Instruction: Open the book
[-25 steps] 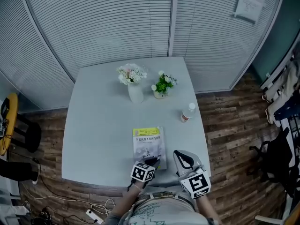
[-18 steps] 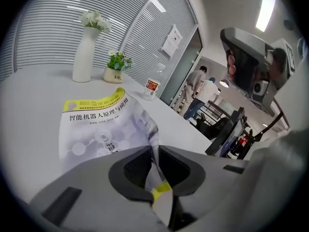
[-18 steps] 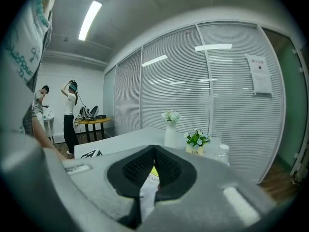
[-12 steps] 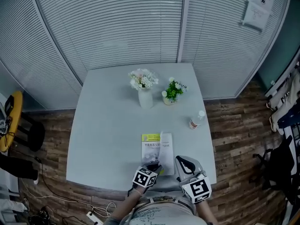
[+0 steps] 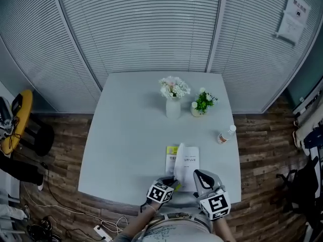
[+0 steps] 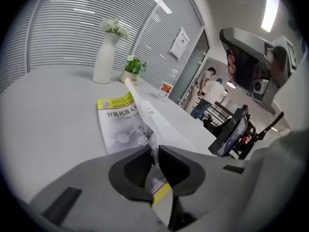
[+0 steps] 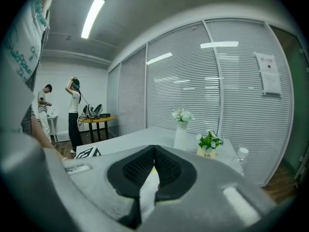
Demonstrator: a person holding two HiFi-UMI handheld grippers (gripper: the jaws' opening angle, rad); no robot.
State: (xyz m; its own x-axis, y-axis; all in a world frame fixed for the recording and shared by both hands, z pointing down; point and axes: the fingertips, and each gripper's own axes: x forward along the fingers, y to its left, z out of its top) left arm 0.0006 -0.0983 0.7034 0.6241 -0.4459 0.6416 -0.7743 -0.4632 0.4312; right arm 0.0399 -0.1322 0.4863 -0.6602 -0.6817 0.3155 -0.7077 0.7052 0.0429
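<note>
Left gripper [image 5: 170, 185] [image 6: 154, 153] fingers clenched on the book's [image 5: 172, 160] [image 6: 117, 122] lifted cover. Right gripper [image 5: 200, 175] [image 7: 154, 152] fingers pressed together, empty, above the desk [image 5: 131, 135].

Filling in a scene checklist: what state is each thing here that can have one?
book: partly open, top leaf raised.
left gripper: jaws shut on that leaf.
right gripper: jaws shut.
water bottle: upright, capped.
vase: upright, holding flowers.
</note>
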